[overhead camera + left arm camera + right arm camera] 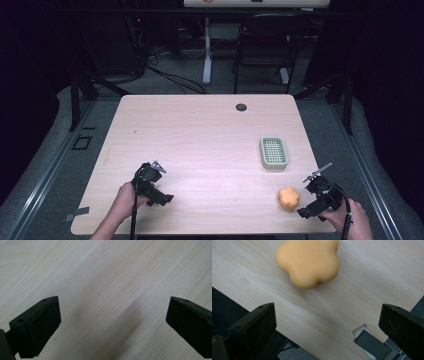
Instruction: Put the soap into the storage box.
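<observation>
Gaping hand-held grippers, left (113,322) and right (327,327) (flower-shaped soap (308,261) ahead); green tray (273,152) beyond.

Left hand-held gripper (161,199) jaws wide, right hand-held gripper (306,212) likewise

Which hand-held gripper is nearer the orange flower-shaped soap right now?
Right. The right hand-held gripper sits just beside the orange soap, jaws open toward it without touching. The left hand-held gripper is far across the table, over bare wood.
</observation>
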`<state>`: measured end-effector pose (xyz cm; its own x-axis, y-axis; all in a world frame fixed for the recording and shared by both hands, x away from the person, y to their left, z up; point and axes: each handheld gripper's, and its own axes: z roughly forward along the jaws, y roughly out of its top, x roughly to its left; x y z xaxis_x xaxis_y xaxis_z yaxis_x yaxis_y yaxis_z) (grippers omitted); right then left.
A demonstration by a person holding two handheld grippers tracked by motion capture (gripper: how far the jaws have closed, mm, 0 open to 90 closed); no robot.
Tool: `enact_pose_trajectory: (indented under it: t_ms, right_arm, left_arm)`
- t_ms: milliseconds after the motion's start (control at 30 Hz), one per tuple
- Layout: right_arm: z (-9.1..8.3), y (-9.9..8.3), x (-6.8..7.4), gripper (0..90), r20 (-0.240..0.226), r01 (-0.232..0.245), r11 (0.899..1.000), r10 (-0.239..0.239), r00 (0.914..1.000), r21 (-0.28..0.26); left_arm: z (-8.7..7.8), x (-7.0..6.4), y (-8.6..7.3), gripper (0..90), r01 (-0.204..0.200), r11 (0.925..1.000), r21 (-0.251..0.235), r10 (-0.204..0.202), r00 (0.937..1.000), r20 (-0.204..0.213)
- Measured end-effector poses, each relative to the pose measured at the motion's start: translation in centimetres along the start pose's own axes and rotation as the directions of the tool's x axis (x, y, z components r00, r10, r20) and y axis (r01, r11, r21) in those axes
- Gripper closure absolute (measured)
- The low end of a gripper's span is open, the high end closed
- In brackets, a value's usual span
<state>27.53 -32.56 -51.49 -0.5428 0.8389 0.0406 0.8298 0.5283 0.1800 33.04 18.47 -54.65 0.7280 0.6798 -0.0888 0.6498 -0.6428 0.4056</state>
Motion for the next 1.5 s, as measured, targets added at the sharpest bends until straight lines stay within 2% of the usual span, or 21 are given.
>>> enact_pose_trajectory:
  t_ms: [267,333,400,533,567,600,733,767,800,833,867,933,967,1000,1167,1200,1233,1300,1367,1400,1500]
  right_arm:
    - [0.2,0.3,0.3,0.0,0.002,0.007,1.0,-0.007,1.0,0.012]
    - [0.4,0.3,0.5,0.0,-0.005,-0.016,1.0,0.016,0.9999,-0.019]
    - [0.3,0.6,0.4,0.0,0.003,0.018,1.0,-0.018,0.9998,0.017]
    - [0.4,0.9,0.8,0.0,-0.004,0.023,1.0,-0.023,0.9997,0.016]
    - [0.7,0.9,1.1,0.0,-0.01,0.002,1.0,-0.002,1.0,-0.016]
    - [0.6,1.1,1.0,0.0,-0.002,0.027,1.0,-0.027,0.9996,0.014]
    - [0.7,1.5,1.2,0.0,-0.007,0.035,0.999,-0.035,0.9994,0.026]
    - [1.0,1.5,1.4,0.0,-0.013,0.009,1.0,-0.009,0.9999,-0.004]
    - [0.7,1.8,1.3,0.0,0.005,0.05,0.998,-0.05,0.9987,0.039]
    - [1.2,1.7,1.6,0.0,-0.008,0.004,1.0,-0.004,1.0,-0.021]
    - [0.8,2.2,1.4,0.0,0.005,0.063,0.996,-0.064,0.998,0.055]
    - [1.8,2.0,2.1,0.0,-0.007,-0.029,0.997,0.029,0.9996,-0.072]
    - [0.7,2.9,1.4,0.0,0.018,0.106,0.99,-0.108,0.994,0.09]
    - [1.1,2.9,1.6,0.0,0.015,0.073,0.997,-0.073,0.9972,0.04]
    - [1.4,3.4,1.7,0.0,0.015,0.081,0.996,-0.081,0.9966,0.038]
    - [1.9,3.2,2.0,0.0,0.006,0.029,0.999,-0.028,0.9996,-0.034]
    - [1.6,3.5,1.8,0.0,0.014,0.067,0.998,-0.067,0.9977,0.006]
    - [1.7,3.9,1.8,0.0,0.021,0.077,0.997,-0.078,0.9968,0.02]
    - [1.8,4.1,1.8,0.0,0.014,0.078,0.997,-0.078,0.9968,0.022]
    - [2.1,4.1,1.9,0.0,0.011,0.057,0.998,-0.057,0.9983,-0.006]
    - [2.3,4.7,2.1,0.0,0.01,0.075,0.997,-0.076,0.9971,0.016]
  left_arm:
    - [0.0,0.0,0.0,0.0,-0.004,1.0,0.0,0.004,1.0,0.002]
    - [0.0,0.0,0.0,0.0,-0.001,1.0,0.001,0.001,1.0,0.001]
    - [0.0,0.0,0.0,0.0,-0.002,1.0,0.003,0.002,1.0,0.0]
    - [0.1,-0.1,0.1,0.0,-0.006,1.0,0.008,0.006,1.0,0.008]
    - [0.1,-0.1,0.1,0.0,-0.006,0.9999,0.008,0.006,1.0,0.007]
    - [0.1,-0.1,0.0,0.0,-0.005,1.0,0.005,0.005,1.0,0.005]
    - [0.1,-0.1,0.0,0.0,-0.003,1.0,0.003,0.003,1.0,0.004]
    - [0.1,0.0,0.0,0.0,-0.003,1.0,0.006,0.003,1.0,0.002]
    - [0.1,-0.1,0.0,0.0,-0.003,1.0,0.004,0.003,1.0,0.004]
    - [0.1,-0.1,0.0,0.0,-0.004,1.0,0.003,0.004,1.0,0.005]
    - [0.1,-0.1,0.0,0.0,-0.005,1.0,0.003,0.005,1.0,0.004]
    - [0.1,-0.1,0.0,0.0,-0.004,1.0,0.004,0.004,1.0,0.004]
    - [0.1,-0.1,0.0,0.0,-0.004,1.0,0.004,0.004,1.0,0.004]
    - [0.1,-0.1,0.0,0.0,-0.003,1.0,0.003,0.003,1.0,0.004]
    - [0.1,-0.1,0.0,0.0,-0.004,1.0,0.004,0.004,1.0,0.004]
    - [0.1,-0.1,0.0,0.0,-0.004,1.0,0.005,0.004,1.0,0.004]
    - [0.1,-0.1,0.1,0.0,-0.007,0.9999,0.01,0.007,1.0,0.006]
    - [0.1,-0.1,0.1,0.0,-0.006,0.9999,0.012,0.006,1.0,0.005]
    - [0.1,-0.1,0.1,0.0,-0.006,0.9999,0.012,0.006,1.0,0.005]
    - [0.1,-0.1,0.1,0.0,-0.008,0.9999,0.013,0.008,1.0,0.004]
    - [0.1,-0.1,0.1,0.0,-0.008,0.9999,0.012,0.008,1.0,0.004]
